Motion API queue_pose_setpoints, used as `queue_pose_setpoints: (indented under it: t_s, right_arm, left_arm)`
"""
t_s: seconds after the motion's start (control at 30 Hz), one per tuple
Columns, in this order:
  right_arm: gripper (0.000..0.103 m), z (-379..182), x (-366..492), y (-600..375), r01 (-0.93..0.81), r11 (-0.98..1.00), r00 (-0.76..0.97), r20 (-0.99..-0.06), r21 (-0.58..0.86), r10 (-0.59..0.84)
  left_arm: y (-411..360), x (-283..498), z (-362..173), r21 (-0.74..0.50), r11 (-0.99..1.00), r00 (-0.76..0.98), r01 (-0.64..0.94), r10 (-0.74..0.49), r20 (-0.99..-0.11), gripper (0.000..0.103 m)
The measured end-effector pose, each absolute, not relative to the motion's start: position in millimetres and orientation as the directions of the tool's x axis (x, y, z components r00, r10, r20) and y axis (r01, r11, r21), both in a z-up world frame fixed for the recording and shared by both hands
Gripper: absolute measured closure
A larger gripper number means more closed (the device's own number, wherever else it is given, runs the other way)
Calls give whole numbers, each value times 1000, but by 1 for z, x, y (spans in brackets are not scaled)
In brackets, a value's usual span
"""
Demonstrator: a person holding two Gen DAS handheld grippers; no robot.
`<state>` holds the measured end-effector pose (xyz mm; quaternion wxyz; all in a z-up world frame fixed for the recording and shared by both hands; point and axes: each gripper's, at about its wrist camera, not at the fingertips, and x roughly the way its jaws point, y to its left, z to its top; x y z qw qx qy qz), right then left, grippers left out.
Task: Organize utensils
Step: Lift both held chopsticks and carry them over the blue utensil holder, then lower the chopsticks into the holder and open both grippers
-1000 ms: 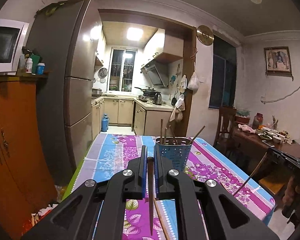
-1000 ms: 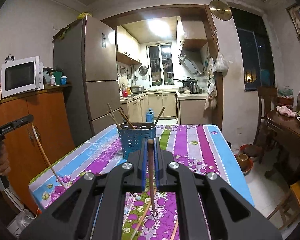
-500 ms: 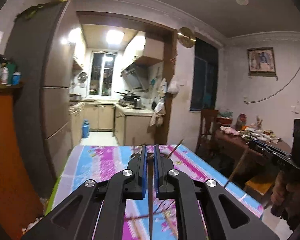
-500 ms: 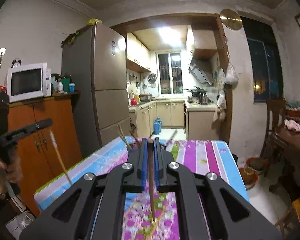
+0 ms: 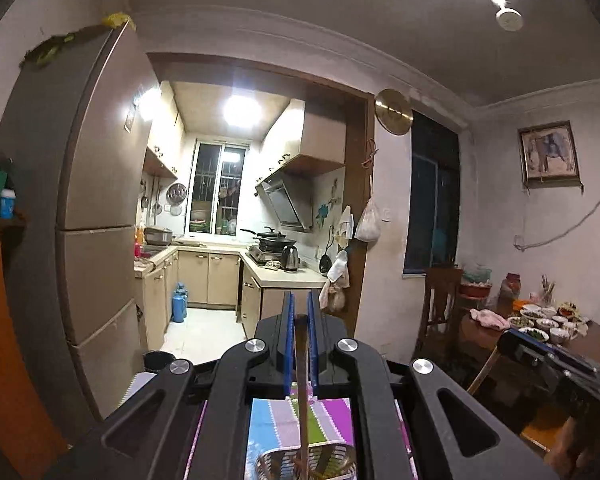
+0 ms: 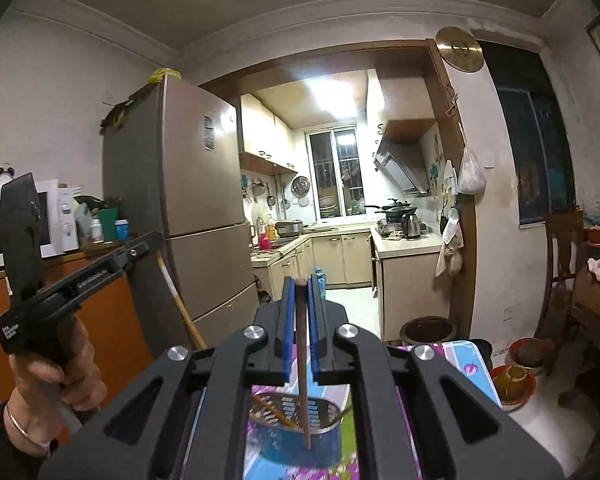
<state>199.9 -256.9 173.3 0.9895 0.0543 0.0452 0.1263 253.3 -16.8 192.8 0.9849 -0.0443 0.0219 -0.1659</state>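
Observation:
My left gripper is shut on a dark brown chopstick that hangs down into the blue perforated utensil holder below it. My right gripper is shut on another dark chopstick whose lower end hangs over the mouth of the same holder, which has other chopsticks inside. The left gripper also shows in the right wrist view, holding its chopstick. The right gripper shows at the right edge of the left wrist view.
The holder stands on a table with a floral purple and blue cloth. A tall fridge and an orange cabinet stand to the left. A dining table with bowls and a chair stand to the right.
Both grippers have risen and moved over the utensil holder, which now lies right beneath them. Each chopstick now hangs down toward the holder's mouth.

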Motion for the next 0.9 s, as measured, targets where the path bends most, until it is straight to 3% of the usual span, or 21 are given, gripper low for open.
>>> queue_pose_setpoints:
  t_s: [0.63,0.9]
  right_arm:
    - [98,162,273,-243,-220,963,973,-43,157,229]
    - [98,108,306,-232,-190,970,967,-143,149,211]
  left_arm:
    - [-32,332,121,-63,963,957,263,-268,-107,95]
    - [-40,345,94,-72,958,943,278,-286,-169,95]
